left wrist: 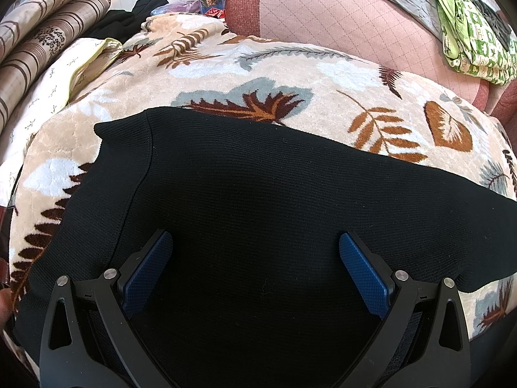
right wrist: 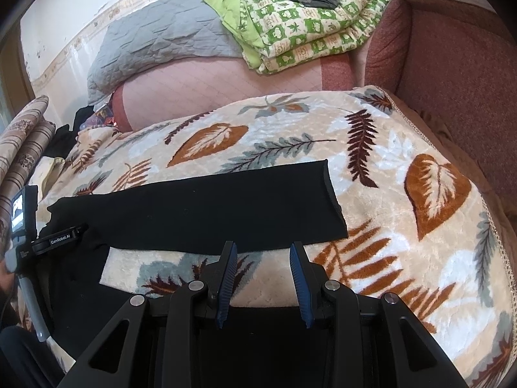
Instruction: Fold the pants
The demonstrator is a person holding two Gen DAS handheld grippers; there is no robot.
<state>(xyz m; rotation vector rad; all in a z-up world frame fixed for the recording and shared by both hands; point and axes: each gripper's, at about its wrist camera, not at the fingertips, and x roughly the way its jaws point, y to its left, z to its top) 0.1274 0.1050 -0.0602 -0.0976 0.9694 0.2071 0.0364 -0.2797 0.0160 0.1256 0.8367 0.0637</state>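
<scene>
Black ribbed pants [left wrist: 258, 177] lie spread on a leaf-patterned blanket [left wrist: 323, 74]. My left gripper [left wrist: 255, 237] hovers over the wide part of the pants, open wide, with nothing between its blue pads. In the right wrist view one pant leg [right wrist: 210, 207] stretches across the blanket [right wrist: 404, 258], its hem at the right. My right gripper [right wrist: 263, 246] is open just short of that leg's near edge, only blanket showing in its gap. More black fabric [right wrist: 265, 339] lies beneath the gripper's body.
A pink sofa [right wrist: 226, 80] carries a grey quilt [right wrist: 161, 42] and a folded green blanket [right wrist: 307, 29]. Its red armrest [right wrist: 452, 80] rises at the right. Striped cushions [left wrist: 42, 38] stack at the left, and the left hand's device [right wrist: 61, 234] shows at the left edge.
</scene>
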